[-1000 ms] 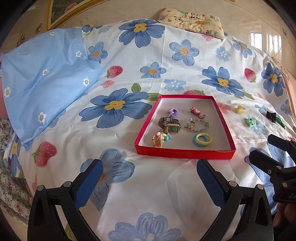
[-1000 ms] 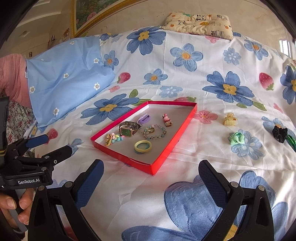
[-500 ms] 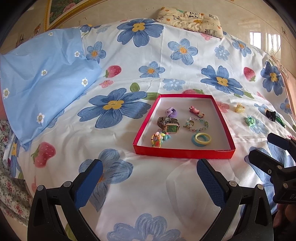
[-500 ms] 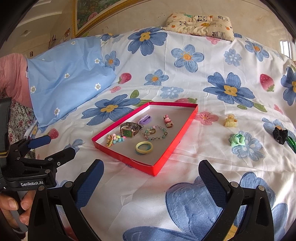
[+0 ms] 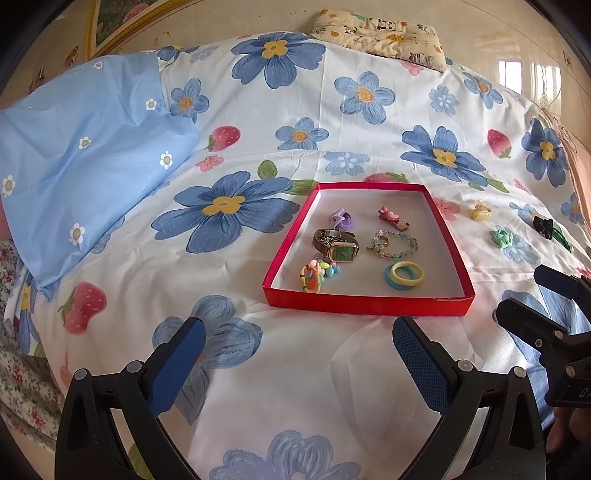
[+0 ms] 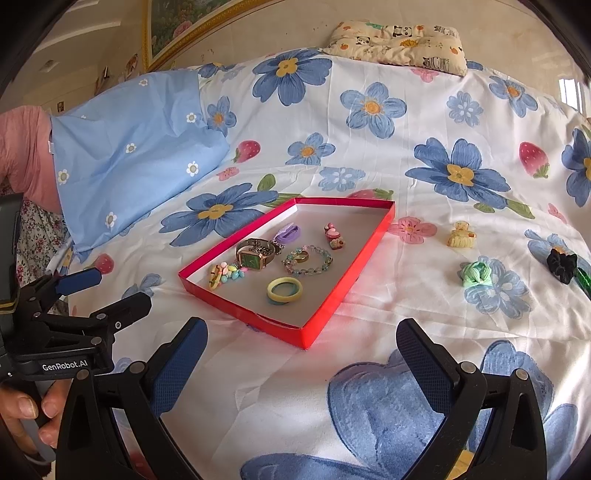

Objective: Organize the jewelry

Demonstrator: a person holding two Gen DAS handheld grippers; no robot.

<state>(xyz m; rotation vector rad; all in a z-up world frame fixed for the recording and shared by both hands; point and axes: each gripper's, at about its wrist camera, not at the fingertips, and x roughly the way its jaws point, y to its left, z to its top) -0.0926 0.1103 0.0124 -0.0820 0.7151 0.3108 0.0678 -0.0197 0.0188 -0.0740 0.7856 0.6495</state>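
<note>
A shallow red tray [image 5: 369, 305] [image 6: 343, 284] lies on the floral bedsheet. It holds a green-faced watch [image 5: 338, 246] [image 6: 255, 255], a bead bracelet [image 5: 395, 243] [image 6: 308, 260], stacked rings [image 5: 404, 275] [image 6: 284, 291], a purple clip [image 5: 342, 218], a pink clip [image 5: 392, 218] and a colourful bead piece [image 5: 316, 275]. Outside, to the tray's right, lie a yellow clip [image 5: 480, 212] [image 6: 461, 235], a green scrunchie [image 5: 502, 238] [image 6: 476, 274] and a black bow [image 5: 545, 226] [image 6: 562, 263]. My left gripper [image 5: 297, 354] and right gripper [image 6: 301, 356] are open, empty, hovering near the tray's front.
A blue pillowcase [image 5: 85, 147] lies at the left. A patterned pillow [image 5: 380, 33] sits at the bed's far end. The right gripper shows at the left wrist view's right edge [image 5: 554, 325]; the left gripper shows at the right wrist view's left [image 6: 74, 314].
Both grippers have drifted only slightly; the tray and jewelry have not moved. Both stay open.
</note>
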